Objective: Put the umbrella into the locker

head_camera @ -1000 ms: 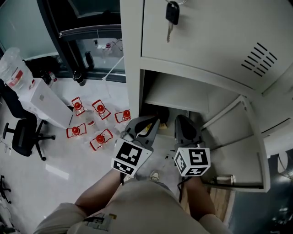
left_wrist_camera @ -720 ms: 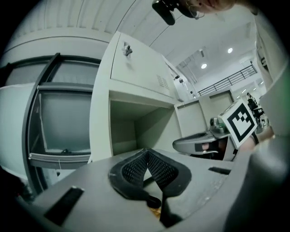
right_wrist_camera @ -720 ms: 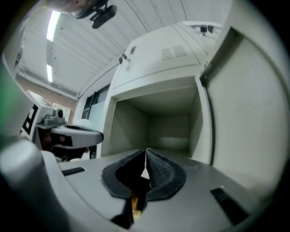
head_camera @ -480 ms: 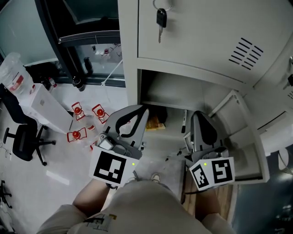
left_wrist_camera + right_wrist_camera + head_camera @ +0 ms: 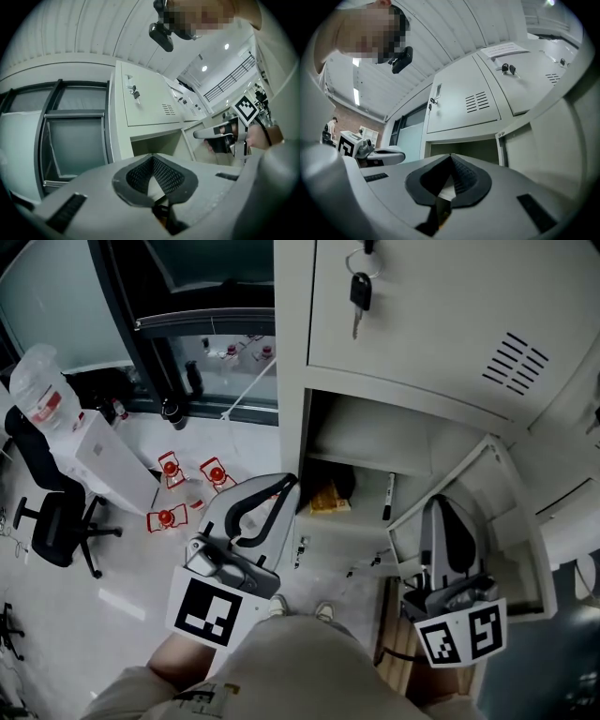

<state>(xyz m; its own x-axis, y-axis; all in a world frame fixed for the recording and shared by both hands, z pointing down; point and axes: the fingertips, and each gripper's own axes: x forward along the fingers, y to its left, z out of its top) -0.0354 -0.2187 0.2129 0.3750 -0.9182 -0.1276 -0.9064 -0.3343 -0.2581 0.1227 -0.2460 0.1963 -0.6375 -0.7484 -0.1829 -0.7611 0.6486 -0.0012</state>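
Lockers in pale grey fill the upper right of the head view, and we look down on one locker (image 5: pixel 375 442) whose door (image 5: pixel 487 531) stands swung out to the right. Deep in its open compartment lies a dark shape that we take for the umbrella (image 5: pixel 341 480), beside a yellow packet (image 5: pixel 324 500). We hold the left claw (image 5: pixel 289 482) clenched and empty just outside the opening, and the right claw (image 5: pixel 441 504), likewise clenched on nothing, before the open door. A key (image 5: pixel 359 292) hangs from the door above. Red lanterns (image 5: pixel 170 466) stand on the floor (image 5: pixel 122 568) near an office chair (image 5: pixel 52 521).

From the left gripper view, the left claw (image 5: pixel 152 157) has its tips pressed together with nothing between them. Beyond it we see the locker (image 5: pixel 157 143) and the right claw (image 5: pixel 201 134).

From the right gripper view, the right claw (image 5: pixel 451 155) is closed tip to tip, empty, facing the same locker (image 5: pixel 461 149).
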